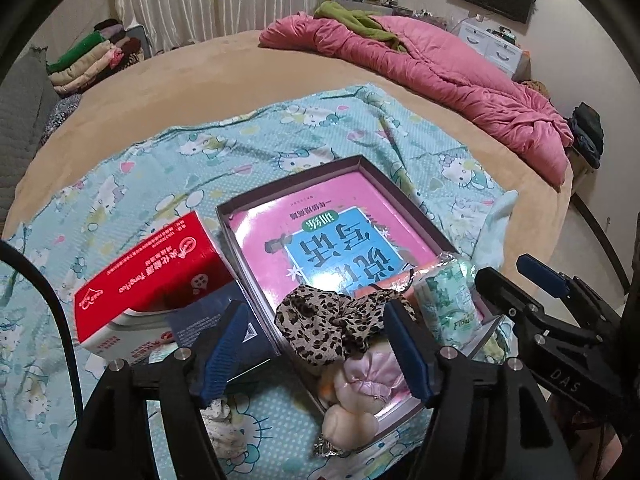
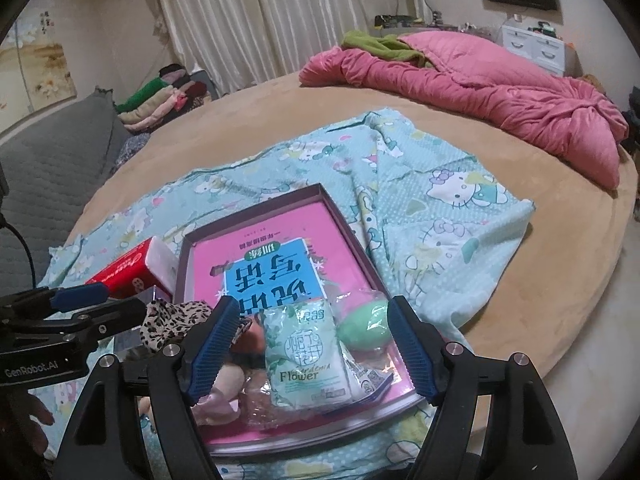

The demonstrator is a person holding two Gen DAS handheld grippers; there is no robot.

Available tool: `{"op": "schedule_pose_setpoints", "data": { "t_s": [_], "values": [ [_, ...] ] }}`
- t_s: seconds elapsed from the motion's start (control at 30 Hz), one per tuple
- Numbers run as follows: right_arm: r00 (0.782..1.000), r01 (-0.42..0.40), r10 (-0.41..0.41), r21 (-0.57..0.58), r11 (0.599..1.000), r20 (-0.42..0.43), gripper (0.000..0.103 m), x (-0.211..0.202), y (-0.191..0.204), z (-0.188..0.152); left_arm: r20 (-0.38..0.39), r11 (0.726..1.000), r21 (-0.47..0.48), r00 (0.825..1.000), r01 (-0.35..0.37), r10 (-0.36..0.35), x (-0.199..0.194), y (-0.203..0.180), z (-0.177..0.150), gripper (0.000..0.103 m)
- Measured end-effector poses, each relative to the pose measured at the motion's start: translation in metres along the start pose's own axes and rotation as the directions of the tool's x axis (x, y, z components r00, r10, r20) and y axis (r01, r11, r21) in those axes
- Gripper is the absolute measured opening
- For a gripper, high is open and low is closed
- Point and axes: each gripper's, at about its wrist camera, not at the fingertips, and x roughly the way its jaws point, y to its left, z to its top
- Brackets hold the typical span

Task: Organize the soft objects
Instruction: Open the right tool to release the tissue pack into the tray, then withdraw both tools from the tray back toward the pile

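A shallow purple-rimmed box [image 1: 288,178] [image 2: 256,208] lies on a Hello Kitty sheet, with a pink book [image 1: 340,216] [image 2: 280,236] inside. At its near end lie a leopard-print scrunchie [image 1: 320,320] [image 2: 168,320], a pink satin scrunchie [image 1: 372,368], a peach soft toy [image 1: 348,420], a green tissue pack [image 1: 448,300] [image 2: 304,356] and a green egg-shaped sponge [image 2: 366,326]. My left gripper [image 1: 316,348] is open, its jaws either side of the leopard scrunchie. My right gripper [image 2: 312,344] is open, its jaws around the tissue pack.
A red tissue box [image 1: 152,276] [image 2: 128,268] and a dark blue box [image 1: 216,328] lie left of the purple-rimmed box. A pink quilt [image 1: 440,72] [image 2: 480,84] lies at the bed's far side. Folded clothes [image 1: 92,56] are stacked far left.
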Motion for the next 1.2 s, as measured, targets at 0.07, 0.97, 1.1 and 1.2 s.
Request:
{"op": "schedule_pose_setpoints", "data": {
  "t_s": [0.07, 0.97, 1.1, 1.2],
  "values": [
    [1.0, -0.003, 0.003, -0.006, 1.0, 0.005, 0.077, -0.002, 0.002, 0.0, 0.011, 1.0, 0.003, 1.0, -0.007, 0.007, -0.006, -0.001, 0.0, 0.07],
    [0.994, -0.071, 0.081, -0.119, 0.99, 0.078, 0.078, -0.04, 0.051, 0.005, 0.117, 0.998, -0.046, 0.992, -0.049, 0.054, -0.063, 0.032, -0.014, 0.074],
    [0.992, -0.087, 0.098, -0.137, 0.987, 0.074, 0.078, -0.043, 0.062, 0.004, 0.123, 0.996, -0.059, 0.99, -0.062, 0.069, -0.069, 0.042, -0.019, 0.074],
    [0.991, -0.103, 0.114, -0.16, 0.982, 0.065, 0.078, -0.044, 0.073, 0.002, 0.121, 0.995, -0.073, 0.99, -0.068, 0.076, -0.071, 0.05, -0.023, 0.074]
  ]
}}
